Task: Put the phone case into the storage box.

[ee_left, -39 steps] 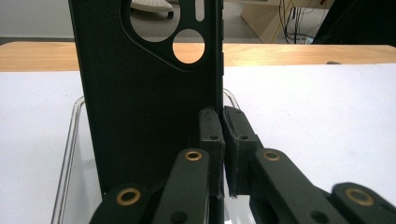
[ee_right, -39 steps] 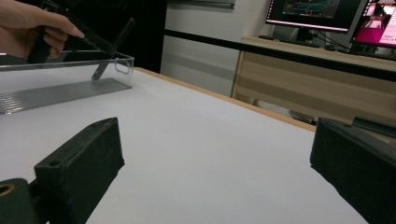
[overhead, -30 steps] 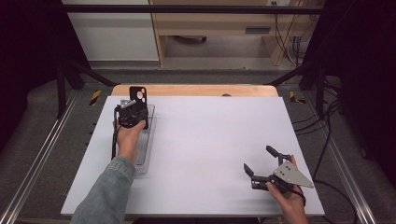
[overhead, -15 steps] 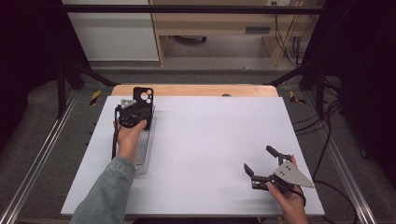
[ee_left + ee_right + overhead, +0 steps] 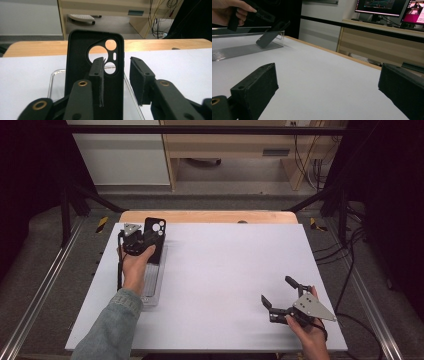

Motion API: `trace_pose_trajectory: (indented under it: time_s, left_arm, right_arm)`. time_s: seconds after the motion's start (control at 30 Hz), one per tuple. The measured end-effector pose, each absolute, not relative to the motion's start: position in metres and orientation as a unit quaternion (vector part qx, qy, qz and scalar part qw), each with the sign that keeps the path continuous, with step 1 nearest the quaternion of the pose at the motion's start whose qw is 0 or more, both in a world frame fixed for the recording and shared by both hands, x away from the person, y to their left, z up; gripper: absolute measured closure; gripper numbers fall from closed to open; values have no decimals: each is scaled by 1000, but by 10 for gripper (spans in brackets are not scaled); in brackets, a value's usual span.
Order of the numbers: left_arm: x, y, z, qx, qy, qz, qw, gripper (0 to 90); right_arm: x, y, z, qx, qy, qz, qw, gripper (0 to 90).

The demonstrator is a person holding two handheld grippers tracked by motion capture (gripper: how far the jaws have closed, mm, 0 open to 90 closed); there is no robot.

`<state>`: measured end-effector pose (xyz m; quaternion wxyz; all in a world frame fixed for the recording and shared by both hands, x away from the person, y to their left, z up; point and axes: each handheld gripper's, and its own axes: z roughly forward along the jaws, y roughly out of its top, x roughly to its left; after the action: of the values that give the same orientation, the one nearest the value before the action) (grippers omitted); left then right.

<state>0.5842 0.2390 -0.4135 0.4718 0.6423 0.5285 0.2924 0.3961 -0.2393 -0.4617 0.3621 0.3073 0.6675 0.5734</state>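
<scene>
From the high view I see my left gripper [image 5: 150, 236] at the far left part of the white table [image 5: 220, 270], over the far end of a clear plastic tray [image 5: 151, 285] that lies lengthwise along the table's left side. A black phone case [image 5: 156, 234] stands tilted at that far end, leaning against the tray's end wall, with its camera cutouts at the top.

In the left gripper view the phone case [image 5: 77, 72] rises upright ahead of me, its hollow inner side facing the camera. My left gripper [image 5: 116, 75] has just been opening its jaws: the case's right edge stands between them, the left pad lies in front of the case's inner face, and the right pad stands clear of the outer edge with a gap of table showing. I read the jaws as open, no longer pressing on the case.

My right gripper [image 5: 281, 296] rests near the front right corner of the table, well apart from the tray, held by the hand [image 5: 310, 332] at the bottom edge. In the right gripper view its 2 jaws [image 5: 329, 90] stand wide apart with only bare table between them, and the phone case [image 5: 270, 35] shows far off, leaning in the tray [image 5: 242, 48] under the other hand [image 5: 232, 11].
</scene>
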Motion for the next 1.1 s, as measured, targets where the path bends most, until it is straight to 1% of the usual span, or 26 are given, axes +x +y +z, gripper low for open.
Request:
trace_pose_trajectory:
  time_s: [0.1, 0.17, 0.43, 0.57, 0.7, 0.9, 1.1]
  left_arm:
    - [584, 237, -412, 647, 522, 298, 469, 618]
    - [584, 235, -412, 645, 521, 299, 473, 588]
    - [582, 232, -409, 647, 506, 305, 482, 529]
    - [582, 231, -408, 648, 501, 304, 487, 483]
    - [581, 229, -406, 651, 495, 300, 492, 410]
    - [582, 225, -402, 657, 485, 296, 494, 264]
    - [582, 223, -401, 657, 486, 302, 492, 167]
  right_arm:
    - [396, -239, -461, 306, 668, 574, 361, 27]
    - [396, -239, -461, 306, 668, 574, 362, 27]
    - [396, -240, -461, 307, 667, 574, 362, 27]
    - [396, -240, -461, 308, 667, 574, 362, 27]
    - [396, -240, -461, 308, 667, 574, 362, 27]
    - [396, -240, -461, 308, 667, 574, 362, 27]
    - [396, -240, -461, 309, 667, 574, 361, 27]
